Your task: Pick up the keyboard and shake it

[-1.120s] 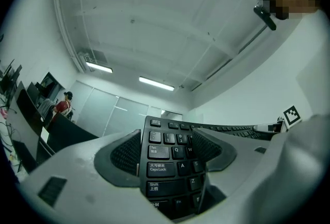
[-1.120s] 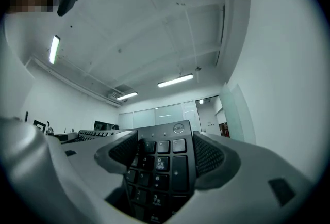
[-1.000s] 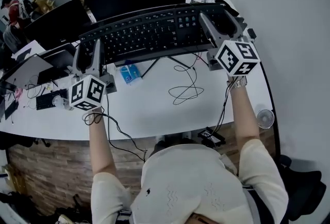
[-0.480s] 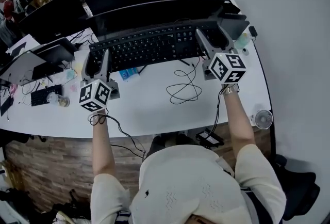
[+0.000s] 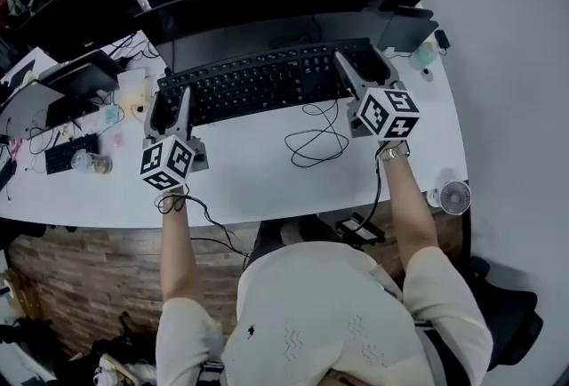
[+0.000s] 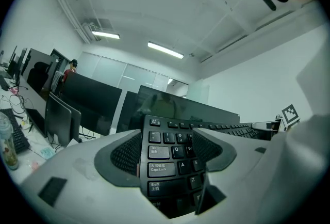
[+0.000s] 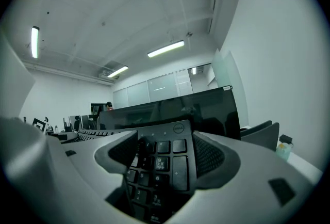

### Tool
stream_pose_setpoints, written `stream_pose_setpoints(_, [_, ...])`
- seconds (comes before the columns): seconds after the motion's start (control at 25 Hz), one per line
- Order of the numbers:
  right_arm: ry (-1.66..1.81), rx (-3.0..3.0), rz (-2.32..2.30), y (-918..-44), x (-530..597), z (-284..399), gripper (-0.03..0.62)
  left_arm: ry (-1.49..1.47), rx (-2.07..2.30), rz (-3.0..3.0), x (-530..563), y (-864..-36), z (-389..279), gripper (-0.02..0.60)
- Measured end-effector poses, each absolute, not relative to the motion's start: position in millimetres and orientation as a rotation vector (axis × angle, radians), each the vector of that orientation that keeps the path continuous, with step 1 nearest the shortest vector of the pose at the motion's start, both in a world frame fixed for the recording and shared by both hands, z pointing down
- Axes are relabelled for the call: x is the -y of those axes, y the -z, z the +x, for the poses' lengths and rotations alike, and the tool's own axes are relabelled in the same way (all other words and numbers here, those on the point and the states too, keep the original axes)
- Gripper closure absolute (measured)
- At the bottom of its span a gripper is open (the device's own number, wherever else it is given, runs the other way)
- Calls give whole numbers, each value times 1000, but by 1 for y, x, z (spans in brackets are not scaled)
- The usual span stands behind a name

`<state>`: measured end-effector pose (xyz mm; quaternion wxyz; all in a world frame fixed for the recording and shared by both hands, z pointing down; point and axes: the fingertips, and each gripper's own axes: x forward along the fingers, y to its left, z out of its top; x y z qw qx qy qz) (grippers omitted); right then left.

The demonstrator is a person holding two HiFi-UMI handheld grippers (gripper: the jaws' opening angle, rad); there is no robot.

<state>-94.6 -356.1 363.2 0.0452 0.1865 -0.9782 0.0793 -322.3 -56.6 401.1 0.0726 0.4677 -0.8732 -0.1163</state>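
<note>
The left claw [image 6: 167, 150] is clamping the left end of the black keyboard [image 5: 267, 80], and the Tab, Caps Lock and Shift keys are showing between its two grey padded jaws. The right claw [image 7: 164, 158] is gripping the opposite end, with its jaws closing on the number pad just below the maker's round badge. The keyboard is stretching straight from one claw to the other, running level over the white desk [image 5: 249, 180] (whether it is touching the top or hanging just above it cannot be told). Beyond both claws, past the keyboard's far edge, a row of dark monitors [image 5: 267, 2] is standing. Just to the right claw's left and nearer the person, a thin black cable [image 5: 313, 144] is lying in loose loops on the desk. Off to the right claw's right, near the desk edge, a small white fan [image 5: 454, 197] is sitting. To the left claw's left, a clear bottle [image 5: 89, 164] is sitting beside a second, smaller keyboard [image 5: 69, 153]
</note>
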Motion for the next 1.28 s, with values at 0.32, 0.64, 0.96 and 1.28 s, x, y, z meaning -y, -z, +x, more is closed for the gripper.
stream_pose_setpoints(0.32, [-320, 2902, 584, -405, 363, -91, 272, 307, 2564, 1365, 64, -436, -320, 282])
stream_pose_setpoints(0.64, [-424, 2775, 596, -468, 364, -76, 271, 234, 2466, 1319, 67, -491, -308, 282])
stream_pose_setpoints(0.96, [-510, 2647, 624, -529, 363, -50, 269, 177, 2372, 1274, 70, -544, -290, 282])
stream_pose_setpoints(1.28, [-562, 2539, 622, -579, 352, -27, 269, 127, 2271, 1222, 61, -594, -269, 282])
